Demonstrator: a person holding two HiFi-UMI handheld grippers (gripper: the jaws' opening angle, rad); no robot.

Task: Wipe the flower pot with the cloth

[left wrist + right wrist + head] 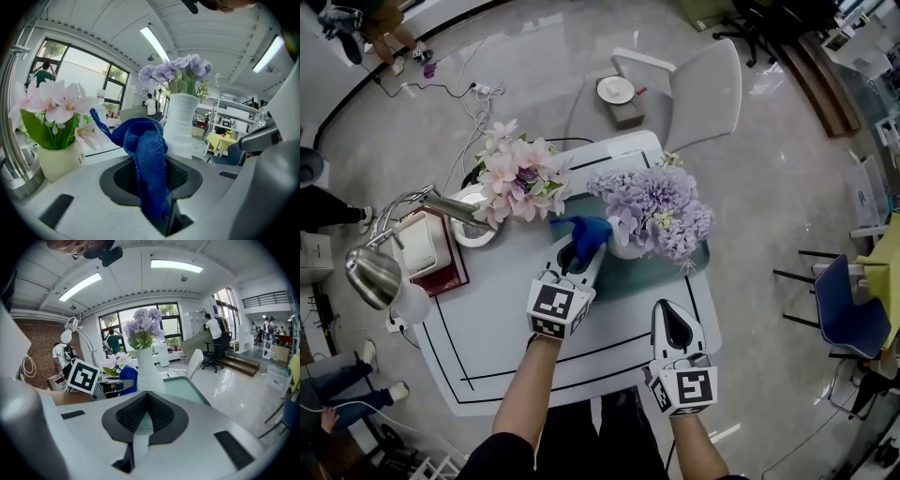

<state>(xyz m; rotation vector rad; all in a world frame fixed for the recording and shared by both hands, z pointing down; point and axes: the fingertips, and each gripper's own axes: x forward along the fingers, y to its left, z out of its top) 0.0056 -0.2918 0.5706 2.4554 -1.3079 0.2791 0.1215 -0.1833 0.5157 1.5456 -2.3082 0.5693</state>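
Observation:
A white ribbed flower pot (180, 124) (149, 373) holds purple flowers (661, 211) on the table's right half. A blue cloth (584, 234) (145, 154) is pinched in my left gripper (574, 260) (154, 187), which is shut on it; the bunched cloth sits just left of the pot, close to its side. Whether it touches the pot I cannot tell. My right gripper (677, 330) (140, 423) hangs nearer the table's front edge, shut and holding nothing, pointing toward the pot.
A second pot with pink flowers (514, 178) (56, 117) stands left of the cloth. A metal desk lamp (380, 267), a red book with a white box (431, 248) and a teal mat (637, 277) share the white table (487, 347). A grey chair (703, 94) stands behind.

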